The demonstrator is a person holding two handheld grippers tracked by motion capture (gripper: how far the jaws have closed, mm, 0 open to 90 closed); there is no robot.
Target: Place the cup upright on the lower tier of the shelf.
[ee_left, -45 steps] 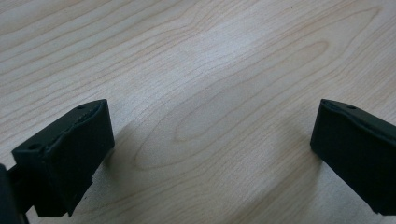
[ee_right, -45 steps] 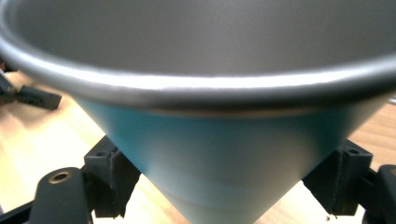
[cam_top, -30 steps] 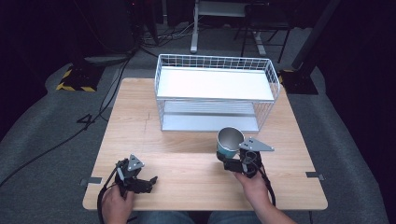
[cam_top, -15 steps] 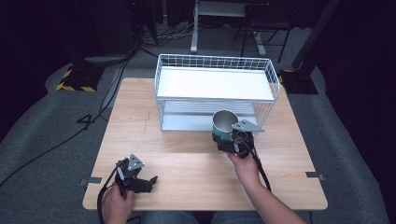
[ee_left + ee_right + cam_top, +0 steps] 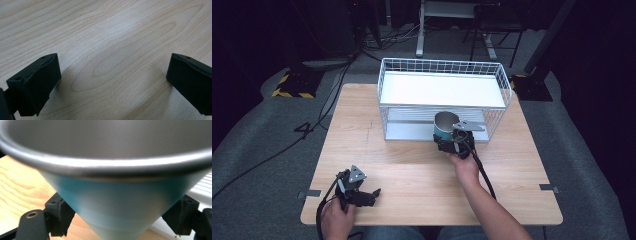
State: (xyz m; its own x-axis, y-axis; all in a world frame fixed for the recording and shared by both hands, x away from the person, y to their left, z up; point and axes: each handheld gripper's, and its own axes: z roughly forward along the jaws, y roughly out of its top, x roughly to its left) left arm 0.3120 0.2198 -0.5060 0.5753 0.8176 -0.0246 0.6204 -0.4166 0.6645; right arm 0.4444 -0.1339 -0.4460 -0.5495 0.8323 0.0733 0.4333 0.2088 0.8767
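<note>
Right gripper clamped on teal cup, jaws pressed against both flanks of the tapered wall, as seen in the right gripper view. Cup upright, mouth up, grey rim just ahead of the jaws; long axis vertical, standing just in front of the wire rack, at the mouth of its lower shelf. Shelf opening straight ahead of the cup, away from the person, so probably a short forward push to carry it in, with the cup's rim close under the rack's white upper tray — clearance there likely the thing to watch. Cannot tell whether the cup's base touches the table or hangs slightly above it.

Left gripper well apart from the rack, near the table's front edge, jaws spread wide over bare wood, holding nothing. Right hand clearly nearer the rack.
</note>
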